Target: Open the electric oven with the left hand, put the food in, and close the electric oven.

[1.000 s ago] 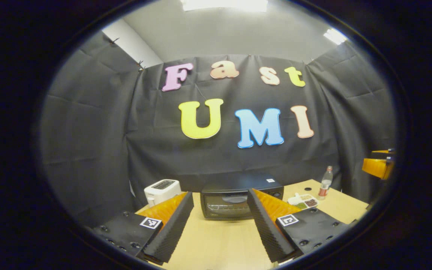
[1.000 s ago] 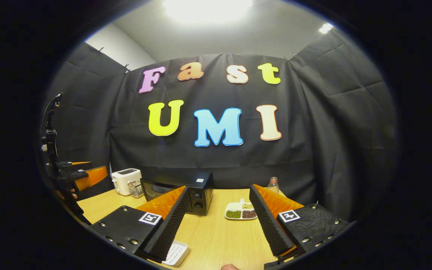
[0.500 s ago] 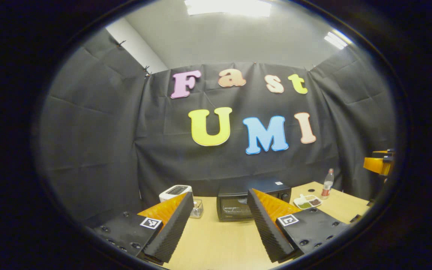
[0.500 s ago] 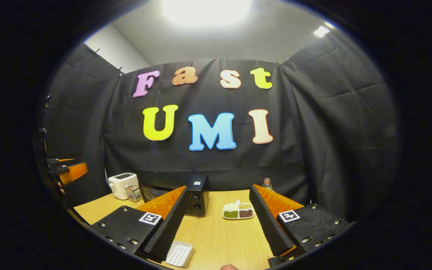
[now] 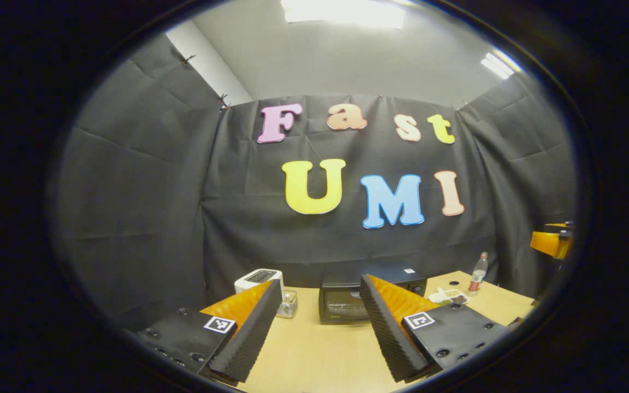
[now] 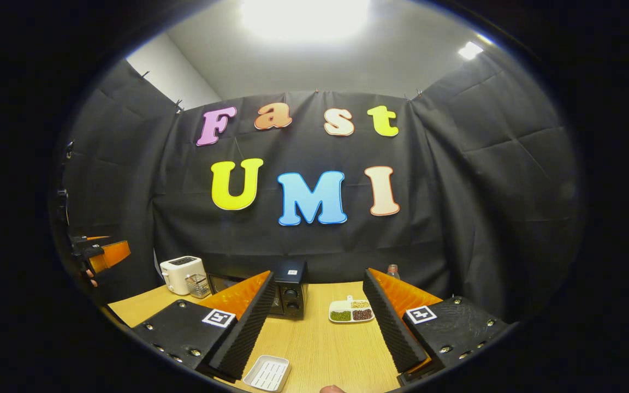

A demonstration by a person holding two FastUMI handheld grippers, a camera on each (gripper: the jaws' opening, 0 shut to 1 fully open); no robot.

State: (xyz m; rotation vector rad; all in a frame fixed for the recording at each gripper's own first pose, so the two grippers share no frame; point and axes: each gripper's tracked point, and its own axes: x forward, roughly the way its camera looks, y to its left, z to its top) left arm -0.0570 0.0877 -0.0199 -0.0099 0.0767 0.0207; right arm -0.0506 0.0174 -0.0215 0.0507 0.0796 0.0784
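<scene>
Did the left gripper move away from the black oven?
Yes. The left gripper backed away: the oven on the table looks smaller than before.

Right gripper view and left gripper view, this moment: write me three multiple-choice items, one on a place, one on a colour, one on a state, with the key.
1. What stands next to the electric oven on its left in the left gripper view?
A. a toaster
B. a kettle
C. a frying pan

2. What colour is the toaster?
A. red
B. white
C. green

3. How is the oven door?
A. hanging wide open
B. taken off
C. closed

Key:
1 A: the toaster sits left of the oven on the table.
2 B: its body is white.
3 C: the door stands flat against the oven's front; the left gripper and the right gripper are both open, short of it.
</scene>
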